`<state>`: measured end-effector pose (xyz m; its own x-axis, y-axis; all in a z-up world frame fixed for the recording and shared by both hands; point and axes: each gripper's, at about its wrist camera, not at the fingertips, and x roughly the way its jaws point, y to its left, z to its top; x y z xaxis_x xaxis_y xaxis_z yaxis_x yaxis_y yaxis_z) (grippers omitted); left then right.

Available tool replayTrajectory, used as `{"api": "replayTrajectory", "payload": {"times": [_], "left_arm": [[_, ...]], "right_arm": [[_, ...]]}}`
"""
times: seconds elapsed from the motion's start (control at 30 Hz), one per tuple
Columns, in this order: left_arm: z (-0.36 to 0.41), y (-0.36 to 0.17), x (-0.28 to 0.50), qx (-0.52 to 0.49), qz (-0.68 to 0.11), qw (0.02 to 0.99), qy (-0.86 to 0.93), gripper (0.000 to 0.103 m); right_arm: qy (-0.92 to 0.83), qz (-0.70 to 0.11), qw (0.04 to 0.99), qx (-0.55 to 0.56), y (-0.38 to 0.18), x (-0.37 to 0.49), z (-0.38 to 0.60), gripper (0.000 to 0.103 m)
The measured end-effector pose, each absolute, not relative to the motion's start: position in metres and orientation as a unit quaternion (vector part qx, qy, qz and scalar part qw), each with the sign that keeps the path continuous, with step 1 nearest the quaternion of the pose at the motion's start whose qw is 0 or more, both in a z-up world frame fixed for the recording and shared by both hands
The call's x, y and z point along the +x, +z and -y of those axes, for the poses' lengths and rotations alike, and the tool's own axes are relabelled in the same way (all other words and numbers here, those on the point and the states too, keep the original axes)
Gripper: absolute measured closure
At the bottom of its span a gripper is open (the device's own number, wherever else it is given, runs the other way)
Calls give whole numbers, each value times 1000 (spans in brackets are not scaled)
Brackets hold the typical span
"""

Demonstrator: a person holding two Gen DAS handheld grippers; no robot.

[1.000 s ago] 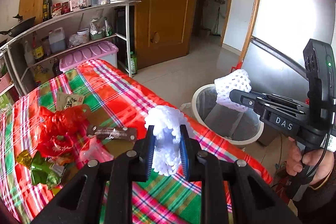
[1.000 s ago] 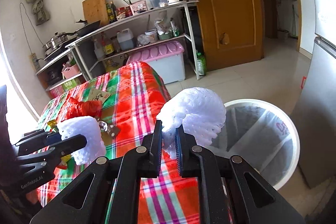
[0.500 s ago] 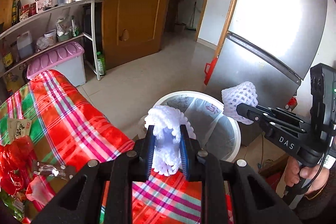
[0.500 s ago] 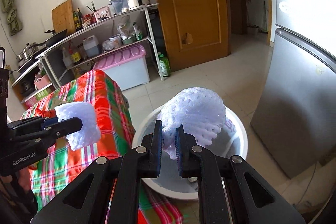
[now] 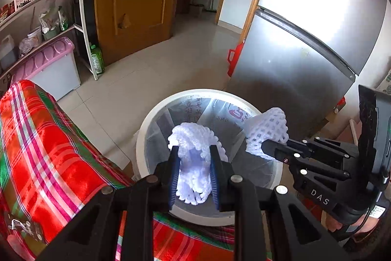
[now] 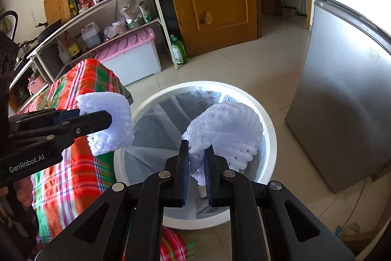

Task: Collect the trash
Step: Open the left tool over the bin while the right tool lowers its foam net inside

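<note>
Foam nets (image 5: 193,163) above lined bin (image 5: 146,129)

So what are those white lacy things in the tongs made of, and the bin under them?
Both white pieces, the left tongs' and the right tongs', look like soft foam netting, the fruit-wrap kind: matte, open mesh, squashed where gripped. The bin seems smooth white plastic with a slight sheen; its liner looks like thin translucent plastic film, creased and printed.
</note>
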<state>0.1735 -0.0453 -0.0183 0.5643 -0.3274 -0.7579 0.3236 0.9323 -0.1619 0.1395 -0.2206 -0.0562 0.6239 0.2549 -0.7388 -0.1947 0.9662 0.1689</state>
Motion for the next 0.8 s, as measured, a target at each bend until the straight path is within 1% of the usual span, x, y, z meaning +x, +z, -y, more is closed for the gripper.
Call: {"api": "replayTrajectory", "payload": {"times": [0.23, 0.3, 0.33, 0.37, 0.43, 0.57, 0.6, 0.63, 0.73, 0.8], "left_arm": [[56, -37, 185, 4, -454, 872, -185, 78], [56, -42, 186, 2, -460, 869, -183, 75], [55, -44, 186, 1, -462, 867, -184, 69], [55, -46, 187, -2, -465, 866, -184, 58], [52, -47, 188, -9, -469, 865, -180, 47], [49, -46, 186, -10, -465, 868, -173, 44], [48, -46, 186, -12, -466, 868, -173, 44], [47, -45, 186, -15, -467, 867, -173, 44], [45, -44, 183, -16, -465, 869, -170, 43], [41, -42, 181, -21, -463, 869, -170, 42]], "right_arm": [[122, -443, 888, 32, -78, 149, 226, 91], [123, -452, 883, 32, -83, 155, 225, 91], [122, -454, 882, 31, -85, 155, 225, 90], [121, -456, 881, 30, -87, 156, 225, 90], [119, -461, 879, 27, -90, 157, 224, 87], [115, -467, 876, 29, -94, 159, 223, 73], [117, -468, 876, 32, -94, 159, 224, 65], [117, -467, 876, 33, -95, 159, 224, 62], [120, -464, 877, 31, -94, 155, 223, 59], [117, -463, 878, 29, -93, 154, 222, 54]]}}
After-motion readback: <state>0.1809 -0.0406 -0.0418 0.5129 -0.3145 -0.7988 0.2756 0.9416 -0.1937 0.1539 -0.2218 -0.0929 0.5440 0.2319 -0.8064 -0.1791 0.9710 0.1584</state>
